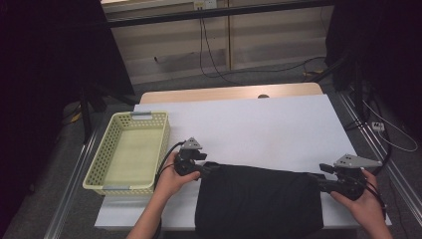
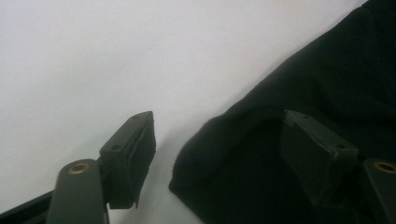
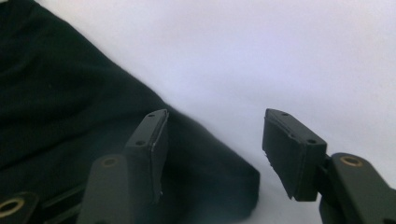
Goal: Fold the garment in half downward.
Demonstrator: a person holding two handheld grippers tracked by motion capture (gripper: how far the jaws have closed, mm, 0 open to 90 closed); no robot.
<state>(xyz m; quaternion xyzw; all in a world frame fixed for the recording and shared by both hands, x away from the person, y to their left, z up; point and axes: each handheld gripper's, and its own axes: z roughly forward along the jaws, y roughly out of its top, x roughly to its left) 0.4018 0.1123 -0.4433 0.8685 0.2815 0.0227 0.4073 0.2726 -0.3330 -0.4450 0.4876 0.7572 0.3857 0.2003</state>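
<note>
Your black cloth [image 1: 259, 201] lies folded along the tabletop's [image 1: 259, 124] near edge. A yellow basket [image 1: 130, 152] sits at the left edge. Your left gripper [image 1: 203, 169] and right gripper [image 1: 318, 180] both stand spread, each straddling a far corner of the cloth.

Black cloth's [image 1: 259, 201] near edge cut off by the frame's bottom
</note>
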